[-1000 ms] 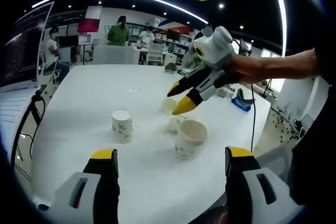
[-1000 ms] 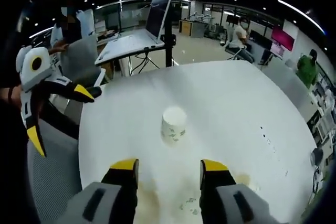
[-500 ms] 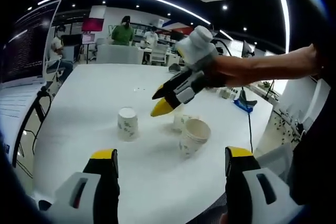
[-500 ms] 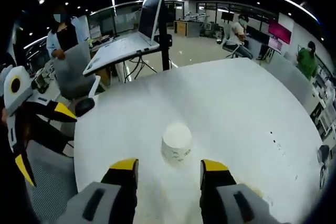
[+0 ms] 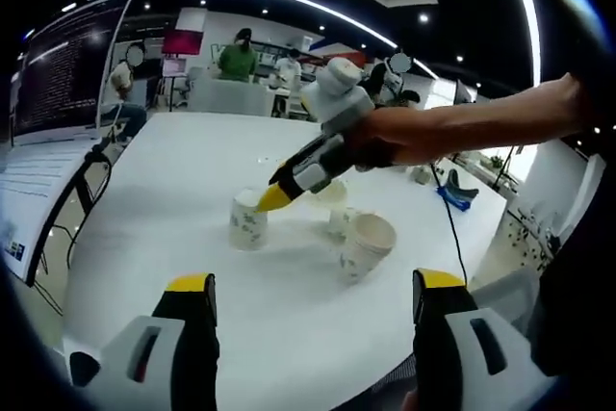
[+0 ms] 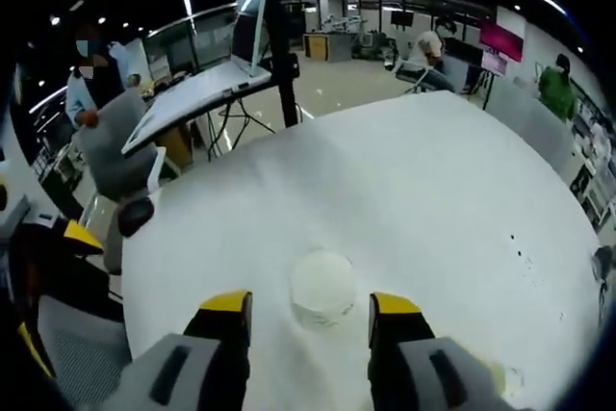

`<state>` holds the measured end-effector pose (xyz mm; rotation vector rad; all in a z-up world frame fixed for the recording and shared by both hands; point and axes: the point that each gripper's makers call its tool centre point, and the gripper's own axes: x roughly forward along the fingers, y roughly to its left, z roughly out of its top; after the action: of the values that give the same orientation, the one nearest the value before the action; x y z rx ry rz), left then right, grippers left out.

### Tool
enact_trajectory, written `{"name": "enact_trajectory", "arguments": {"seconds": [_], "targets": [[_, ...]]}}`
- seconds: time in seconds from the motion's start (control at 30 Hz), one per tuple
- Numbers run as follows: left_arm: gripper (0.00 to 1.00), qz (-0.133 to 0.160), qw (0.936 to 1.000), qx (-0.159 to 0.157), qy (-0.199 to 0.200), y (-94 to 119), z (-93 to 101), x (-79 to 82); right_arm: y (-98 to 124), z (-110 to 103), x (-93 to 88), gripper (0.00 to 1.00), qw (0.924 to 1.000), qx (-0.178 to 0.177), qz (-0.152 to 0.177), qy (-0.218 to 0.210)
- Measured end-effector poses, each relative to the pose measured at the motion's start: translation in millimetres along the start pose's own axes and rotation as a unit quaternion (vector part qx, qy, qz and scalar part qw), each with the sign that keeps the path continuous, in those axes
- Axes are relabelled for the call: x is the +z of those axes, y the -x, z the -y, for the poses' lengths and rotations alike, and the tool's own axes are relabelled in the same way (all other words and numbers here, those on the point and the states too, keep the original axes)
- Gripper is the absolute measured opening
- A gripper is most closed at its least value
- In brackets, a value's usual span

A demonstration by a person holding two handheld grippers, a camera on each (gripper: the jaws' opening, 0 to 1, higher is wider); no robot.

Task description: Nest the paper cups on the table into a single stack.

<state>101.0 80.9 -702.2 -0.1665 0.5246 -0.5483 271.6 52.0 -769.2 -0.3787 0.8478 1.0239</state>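
Left gripper view: we see our left gripper (image 5: pixel 313 310) low over the near edge of the white desk (image 5: pixel 173 228), its two yellow-tipped fingers (image 5: pixel 191 286) spread wide apart with nothing between them.
Right gripper: we see the right gripper (image 5: pixel 274 197) reaching in from the right of this view, a hand (image 5: pixel 385 137) around its body, its yellow tips right at the top of the upside-down cup (image 5: pixel 247 219).
Right gripper view: our fingers (image 6: pixel 227 303) stand open, one on each side of the upside-down cup (image 6: pixel 322 287), just short of its walls; we cannot tell if they touch it.
Upside-down cup: white paper with a green print, base up, standing alone on the desk (image 6: pixel 414 190).
Other cups: a short stack of upright cups (image 5: pixel 364 245) stands just right of it, mouth tilted toward us; two more cups (image 5: pixel 336 207) sit close behind, half hidden.
Surroundings: a laptop on a stand (image 6: pixel 226 55) stands beyond the desk edge, and people sit or stand further back in the office.
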Motion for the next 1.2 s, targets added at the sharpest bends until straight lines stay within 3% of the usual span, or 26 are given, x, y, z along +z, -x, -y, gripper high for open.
{"name": "enact_trajectory", "arguments": {"seconds": [0.33,0.57,0.8,1.07,1.2], "targets": [[0.82,0.001,0.9999,0.008,0.008,3.2,-8.2,-1.1,-31.3,11.4,-0.7,0.50,0.9997,-0.017,-0.020,0.004],[0.82,0.003,0.9999,0.011,0.009,4.0,-14.4,-0.3,-30.2,4.5,-3.8,0.50,0.9991,-0.024,-0.032,0.016],[0.82,0.003,0.9998,0.015,0.013,5.4,-18.6,-1.9,-36.6,3.3,-7.3,0.38,0.9982,-0.026,-0.045,0.029],[0.82,0.002,0.9998,0.015,0.014,4.0,-20.3,-3.4,-32.0,2.6,-10.7,0.37,0.9987,-0.012,-0.046,0.016],[0.82,0.001,0.9998,0.012,0.013,1.0,-19.6,-2.4,-28.2,15.0,-9.2,0.37,0.9988,-0.014,-0.044,0.016]]}}
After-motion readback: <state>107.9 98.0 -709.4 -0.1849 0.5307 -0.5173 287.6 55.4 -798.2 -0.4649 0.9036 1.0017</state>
